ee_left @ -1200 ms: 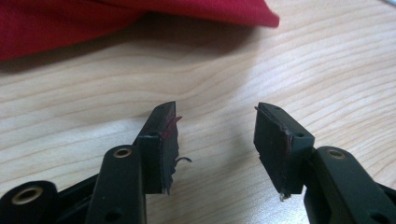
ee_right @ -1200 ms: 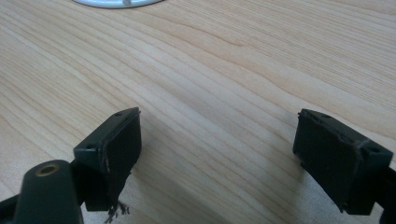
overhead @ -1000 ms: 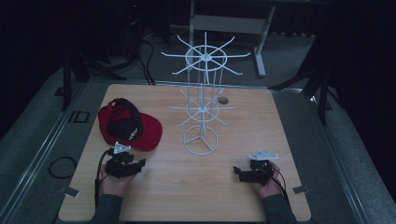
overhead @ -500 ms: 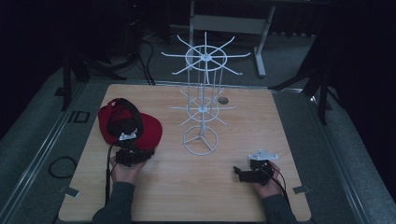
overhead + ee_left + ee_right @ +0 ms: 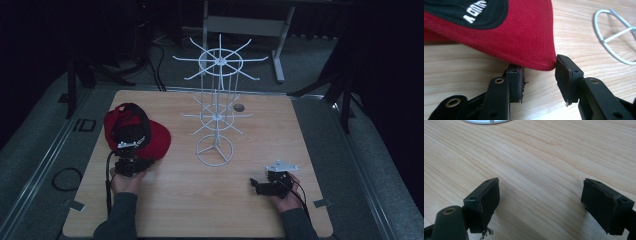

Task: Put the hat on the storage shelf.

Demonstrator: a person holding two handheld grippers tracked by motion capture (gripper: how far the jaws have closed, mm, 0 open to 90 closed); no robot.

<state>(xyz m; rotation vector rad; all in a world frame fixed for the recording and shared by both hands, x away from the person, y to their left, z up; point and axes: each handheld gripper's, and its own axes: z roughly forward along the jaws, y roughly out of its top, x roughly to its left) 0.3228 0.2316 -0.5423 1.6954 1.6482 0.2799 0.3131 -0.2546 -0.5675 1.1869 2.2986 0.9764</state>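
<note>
A red cap [image 5: 135,132] lies on the left of the wooden counter [image 5: 310,145], beside a white wire rack [image 5: 216,117]. The left claw [image 5: 539,75] sits at the cap's brim edge; its jaws have just been closing, with the brim tip between them, though a firm pinch cannot be confirmed. The right claw [image 5: 540,202] rests spread wide on bare wood. The cap is not yet lifted; hanging it on the rack likely remains. Since earlier, the left hand has slid toward the brim.
</note>
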